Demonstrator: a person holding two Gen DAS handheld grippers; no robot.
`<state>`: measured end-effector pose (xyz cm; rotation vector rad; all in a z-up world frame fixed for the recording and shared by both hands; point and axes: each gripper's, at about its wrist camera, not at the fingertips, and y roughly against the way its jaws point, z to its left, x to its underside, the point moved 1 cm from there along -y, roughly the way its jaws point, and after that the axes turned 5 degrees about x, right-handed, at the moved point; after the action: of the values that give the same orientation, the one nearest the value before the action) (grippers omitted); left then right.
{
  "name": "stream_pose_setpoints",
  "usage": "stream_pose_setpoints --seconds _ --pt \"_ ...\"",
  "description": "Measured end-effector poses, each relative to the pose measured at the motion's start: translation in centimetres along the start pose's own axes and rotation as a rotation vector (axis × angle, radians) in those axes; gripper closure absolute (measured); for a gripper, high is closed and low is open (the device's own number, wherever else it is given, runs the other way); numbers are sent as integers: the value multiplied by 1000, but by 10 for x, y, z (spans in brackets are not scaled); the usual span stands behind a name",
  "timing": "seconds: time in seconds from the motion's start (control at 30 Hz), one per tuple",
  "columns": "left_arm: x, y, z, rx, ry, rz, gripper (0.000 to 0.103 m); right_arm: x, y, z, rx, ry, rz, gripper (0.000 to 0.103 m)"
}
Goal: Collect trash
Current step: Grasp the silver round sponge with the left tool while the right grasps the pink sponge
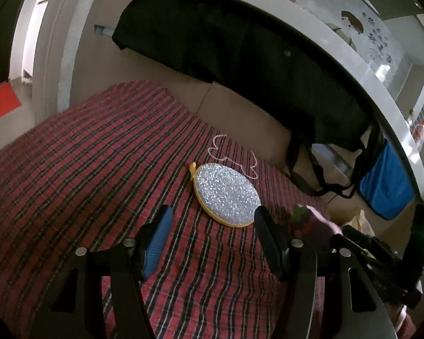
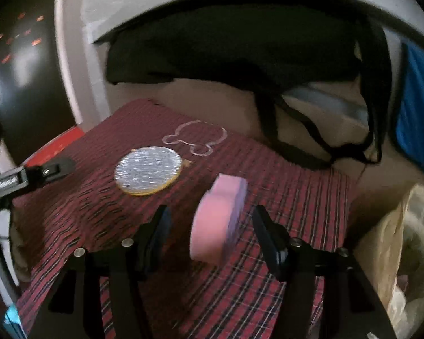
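Note:
A pink sponge block (image 2: 217, 217) stands tilted on the red plaid cloth (image 2: 282, 186) between the fingers of my right gripper (image 2: 212, 226), which is open with gaps on both sides. The sponge also shows dimly in the left wrist view (image 1: 316, 223). A round glittery silver pad with a yellow rim (image 1: 226, 195) lies on the cloth ahead of my open, empty left gripper (image 1: 213, 226); it also shows in the right wrist view (image 2: 148, 169). A clear bear-shaped outline (image 2: 196, 138) lies behind the pad.
A crumpled paper bag (image 2: 398, 243) stands open off the cloth's right edge. A black bag with straps (image 2: 240, 53) lies behind the cloth under a white shelf. A blue cloth (image 2: 418, 113) hangs at right. The left gripper's body (image 2: 28, 175) reaches in from the left.

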<state>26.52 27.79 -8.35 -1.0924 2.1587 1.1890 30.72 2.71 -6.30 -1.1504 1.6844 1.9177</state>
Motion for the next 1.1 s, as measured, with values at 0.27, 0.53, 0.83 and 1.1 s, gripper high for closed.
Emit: stream_pose_setpoints --seconds 0.27,0.53,0.83,1.1 --pt "-3 -33 1 15 14 87 42 10 -37 -19 -173 -118 99 65" --pt "-35 -82 18 -4 103 177 42 4 -23 -21 -319 -141 70 73" --pt "-47 -106 31 -4 195 204 42 -19 -62 22 -399 -61 127 73" --pt "-44 -108 27 149 229 219 42 -8 -73 8 -386 -113 158 74"
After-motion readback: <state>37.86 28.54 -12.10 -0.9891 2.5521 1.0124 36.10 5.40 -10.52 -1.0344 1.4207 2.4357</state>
